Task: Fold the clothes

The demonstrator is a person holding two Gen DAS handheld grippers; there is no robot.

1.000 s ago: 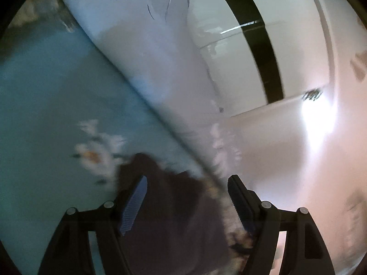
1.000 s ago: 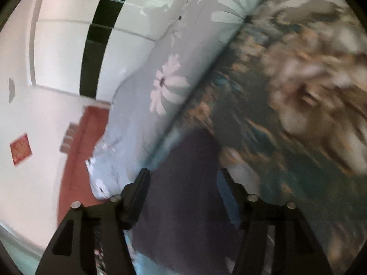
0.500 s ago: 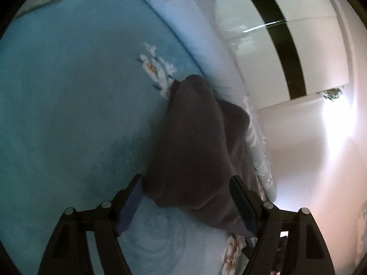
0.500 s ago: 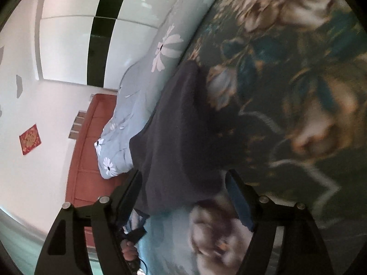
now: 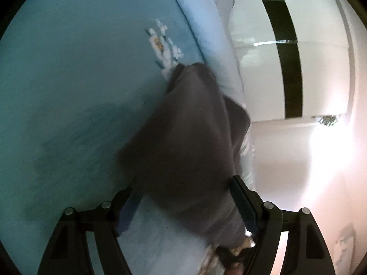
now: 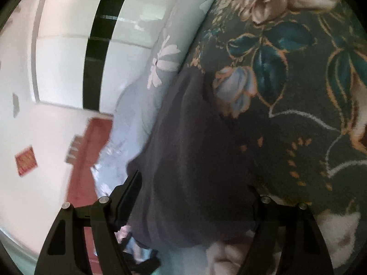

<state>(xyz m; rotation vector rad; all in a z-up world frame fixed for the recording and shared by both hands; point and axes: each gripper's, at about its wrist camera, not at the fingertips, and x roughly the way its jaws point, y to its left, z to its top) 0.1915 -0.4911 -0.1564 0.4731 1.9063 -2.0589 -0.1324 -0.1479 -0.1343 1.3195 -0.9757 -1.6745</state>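
Note:
A dark grey garment [image 5: 190, 126] lies bunched on a teal bedspread [image 5: 80, 80], next to a pale flowered quilt [image 5: 215, 34]. My left gripper [image 5: 183, 183] is open, low over the bed, and the garment's near end lies between its wide-set fingers. In the right wrist view the same garment [image 6: 190, 137] lies on a dark flowered blanket [image 6: 286, 91]. My right gripper [image 6: 193, 181] is open too, and the cloth fills the gap between its fingers. The right finger there is partly lost against the dark cloth.
A white wardrobe with a black stripe [image 5: 286, 45] stands beyond the bed, also seen in the right wrist view [image 6: 96, 45]. A pale grey quilt with white flowers [image 6: 169, 52] borders the garment. A red-brown panel [image 6: 80, 171] and a red paper square [image 6: 26, 160] are at left.
Both grippers have come down and closer to the garment, which now reaches in between their fingers. The right gripper's fingers stand wider than a second ago.

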